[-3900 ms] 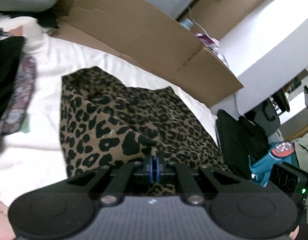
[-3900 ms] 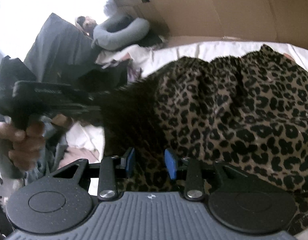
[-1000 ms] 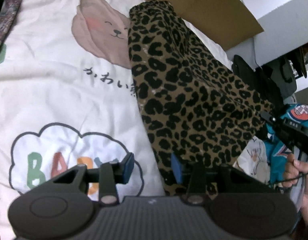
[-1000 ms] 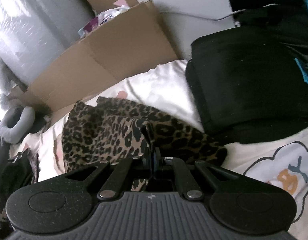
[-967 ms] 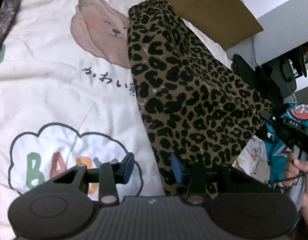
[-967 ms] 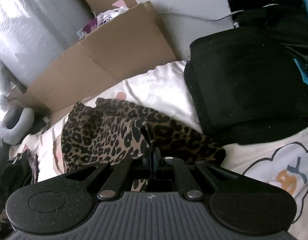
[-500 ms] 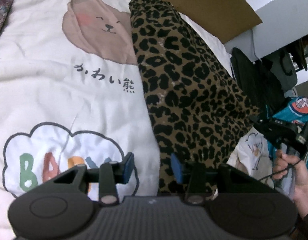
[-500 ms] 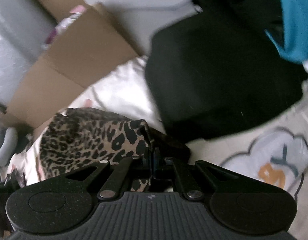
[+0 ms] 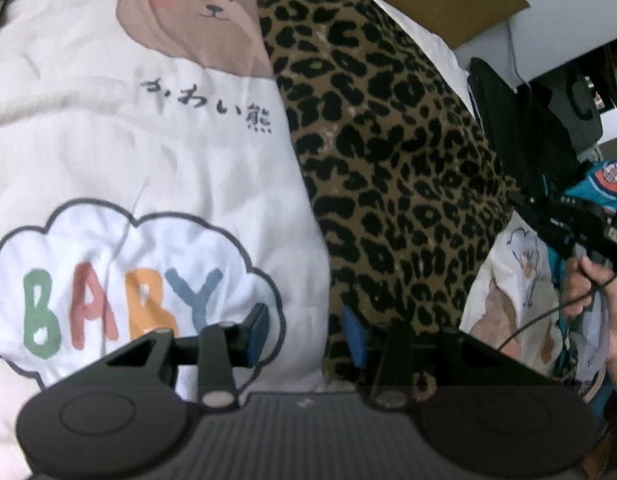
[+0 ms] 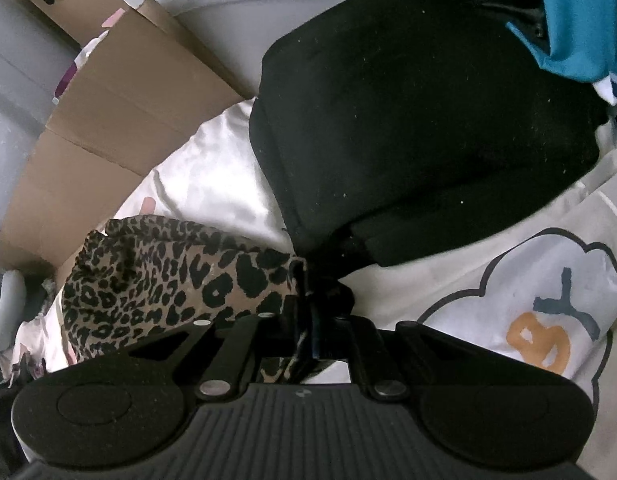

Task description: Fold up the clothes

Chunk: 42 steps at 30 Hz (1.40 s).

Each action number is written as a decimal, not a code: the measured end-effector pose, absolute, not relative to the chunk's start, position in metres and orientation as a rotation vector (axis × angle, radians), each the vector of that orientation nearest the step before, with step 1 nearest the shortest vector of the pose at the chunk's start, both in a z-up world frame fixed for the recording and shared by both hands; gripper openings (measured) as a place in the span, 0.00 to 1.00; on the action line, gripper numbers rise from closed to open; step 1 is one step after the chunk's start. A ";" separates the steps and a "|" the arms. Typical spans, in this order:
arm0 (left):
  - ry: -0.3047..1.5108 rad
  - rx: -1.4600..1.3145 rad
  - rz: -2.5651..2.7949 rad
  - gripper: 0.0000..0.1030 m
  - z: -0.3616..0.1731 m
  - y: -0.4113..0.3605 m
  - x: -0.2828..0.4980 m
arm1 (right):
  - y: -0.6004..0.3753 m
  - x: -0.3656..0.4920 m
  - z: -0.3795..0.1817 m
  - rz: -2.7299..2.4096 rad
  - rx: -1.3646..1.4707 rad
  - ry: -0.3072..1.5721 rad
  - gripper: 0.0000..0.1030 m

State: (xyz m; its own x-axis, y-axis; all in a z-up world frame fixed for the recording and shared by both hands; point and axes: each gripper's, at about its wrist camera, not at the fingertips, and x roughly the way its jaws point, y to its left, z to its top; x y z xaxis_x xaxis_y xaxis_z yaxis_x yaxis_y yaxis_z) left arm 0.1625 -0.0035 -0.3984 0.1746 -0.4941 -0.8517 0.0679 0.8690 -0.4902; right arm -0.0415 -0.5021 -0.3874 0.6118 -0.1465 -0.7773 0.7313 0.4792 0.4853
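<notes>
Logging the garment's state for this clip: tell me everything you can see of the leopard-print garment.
The leopard-print garment is soft, thin-looking fabric, tan with black spots. It lies as a long, narrow folded strip on the white printed bedspread, beside the bear picture and the BABY cloud. The right gripper is shut on one end, where the cloth bunches and lifts slightly. The left gripper is open at the strip's edge near its other end, not pinching it. What kind of garment it is cannot be told.
</notes>
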 end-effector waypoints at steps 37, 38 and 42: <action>1.387 -0.274 -0.526 0.39 -0.403 -0.013 0.139 | -0.494 -0.040 -0.392 -0.685 0.860 0.801 0.01; 1.384 -0.290 -0.526 0.39 -0.403 -0.014 0.140 | -0.495 -0.040 -0.392 -0.686 0.859 0.803 0.01; 1.323 -0.371 -0.547 0.39 -0.399 -0.015 0.142 | -0.496 -0.038 -0.395 -0.685 0.847 0.816 0.02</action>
State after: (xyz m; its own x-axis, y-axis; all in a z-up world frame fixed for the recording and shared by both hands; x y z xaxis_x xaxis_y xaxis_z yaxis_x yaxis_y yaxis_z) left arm 0.1422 -0.0152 -0.3995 0.1489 -0.5722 -0.8065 0.1645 0.8185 -0.5504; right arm -0.0383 -0.4962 -0.3948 0.5146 -0.1971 -0.8344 0.7879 0.4925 0.3696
